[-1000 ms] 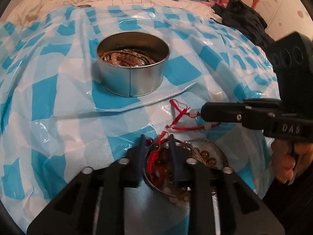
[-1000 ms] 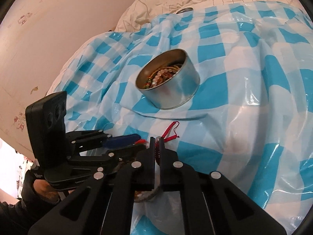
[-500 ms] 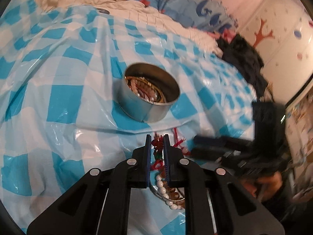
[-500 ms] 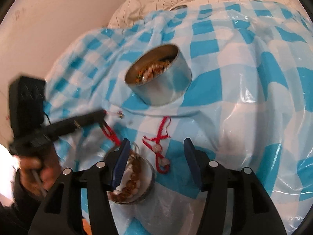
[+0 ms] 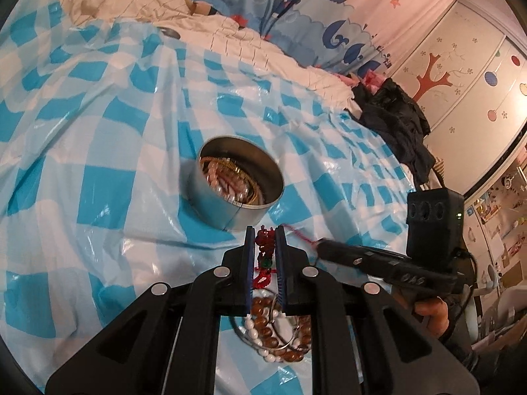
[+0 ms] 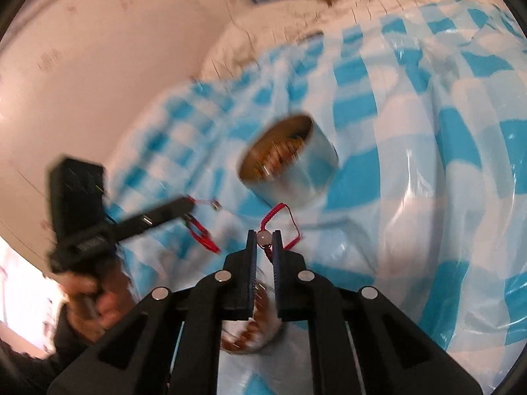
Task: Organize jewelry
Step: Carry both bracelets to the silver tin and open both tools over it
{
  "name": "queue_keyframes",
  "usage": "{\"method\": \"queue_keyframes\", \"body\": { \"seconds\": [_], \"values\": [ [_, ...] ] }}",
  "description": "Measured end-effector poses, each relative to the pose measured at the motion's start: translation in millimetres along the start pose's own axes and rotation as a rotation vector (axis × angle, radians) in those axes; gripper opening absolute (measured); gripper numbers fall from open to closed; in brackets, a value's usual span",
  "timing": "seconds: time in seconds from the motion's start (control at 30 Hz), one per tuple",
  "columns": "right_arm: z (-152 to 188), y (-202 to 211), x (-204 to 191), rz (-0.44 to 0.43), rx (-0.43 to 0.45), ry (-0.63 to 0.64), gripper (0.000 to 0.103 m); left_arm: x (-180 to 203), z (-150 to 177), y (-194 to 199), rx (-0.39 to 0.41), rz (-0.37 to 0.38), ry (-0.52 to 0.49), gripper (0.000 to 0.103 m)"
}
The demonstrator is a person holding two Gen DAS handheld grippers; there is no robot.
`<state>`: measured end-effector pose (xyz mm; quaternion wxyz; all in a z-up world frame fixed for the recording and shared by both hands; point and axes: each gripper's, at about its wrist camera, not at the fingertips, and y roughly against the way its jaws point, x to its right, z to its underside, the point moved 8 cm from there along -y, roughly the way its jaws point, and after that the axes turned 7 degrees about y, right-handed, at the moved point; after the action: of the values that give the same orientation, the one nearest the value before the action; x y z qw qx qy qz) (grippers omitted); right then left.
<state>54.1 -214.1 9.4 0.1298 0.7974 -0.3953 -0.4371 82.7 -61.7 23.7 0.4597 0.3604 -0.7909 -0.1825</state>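
Right gripper [image 5: 321,247] marked "DAS" (partly blurred); both clamp red cord bracelet [image 5: 265,253].

The metal tin [image 5: 235,194] stands just ahead of both grippers; bare checkered plastic sheet [image 5: 98,151] lies open left of it, the bead dish [image 5: 276,332] beneath the fingers.

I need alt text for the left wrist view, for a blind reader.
The left hand-held gripper is shut on a red cord bracelet above a shallow dish of beaded bracelets. Beyond stands a round metal tin holding jewelry, on a blue-checked plastic sheet.
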Motion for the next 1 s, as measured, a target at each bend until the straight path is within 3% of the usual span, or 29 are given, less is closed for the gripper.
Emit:
{"method": "queue_keyframes", "body": {
  "seconds": [0.2, 0.4, 0.47, 0.5, 0.53, 0.6, 0.67, 0.73, 0.77, 0.8, 0.83, 1.0],
  "values": [
    [-34, 34, -12, -0.106, 0.198, -0.018, 0.010, 5, -18, -2, 0.036, 0.018, 0.018, 0.010],
    [-60, 34, -20, -0.135, 0.240, -0.007, 0.010, 9, -51, -16, 0.119, 0.078, 0.089, 0.011],
    [-71, 32, -22, -0.150, 0.253, -0.004, 0.010, -4, -64, -29, 0.150, 0.018, 0.131, 0.014],
    [-77, 29, -24, -0.153, 0.257, 0.000, 0.010, -15, -65, -38, 0.134, -0.036, 0.163, 0.025],
    [-83, 25, -26, -0.159, 0.257, 0.005, 0.010, -25, -64, -45, 0.106, -0.070, 0.203, 0.030],
    [-90, 15, -27, -0.169, 0.248, 0.013, 0.010, -43, -61, -49, 0.079, -0.094, 0.308, 0.035],
    [-92, 1, -27, -0.172, 0.223, 0.018, 0.010, -44, -62, -43, 0.093, -0.106, 0.291, 0.041],
    [-91, -21, -21, -0.132, 0.167, 0.015, 0.013, -42, -64, -30, 0.128, -0.140, 0.250, 0.046],
    [-88, -35, -14, -0.047, 0.122, 0.022, 0.031, -42, -64, -26, 0.135, -0.142, 0.242, 0.049],
    [-86, -40, -9, 0.010, 0.108, 0.030, 0.041, -42, -63, -22, 0.139, -0.145, 0.239, 0.049],
    [-83, -44, -5, 0.059, 0.105, 0.041, 0.044, -44, -60, -19, 0.138, -0.157, 0.233, 0.050],
    [-73, -27, -1, 0.107, 0.126, 0.049, 0.044, -53, -39, -8, 0.091, -0.202, 0.194, 0.050]
  ]
}}
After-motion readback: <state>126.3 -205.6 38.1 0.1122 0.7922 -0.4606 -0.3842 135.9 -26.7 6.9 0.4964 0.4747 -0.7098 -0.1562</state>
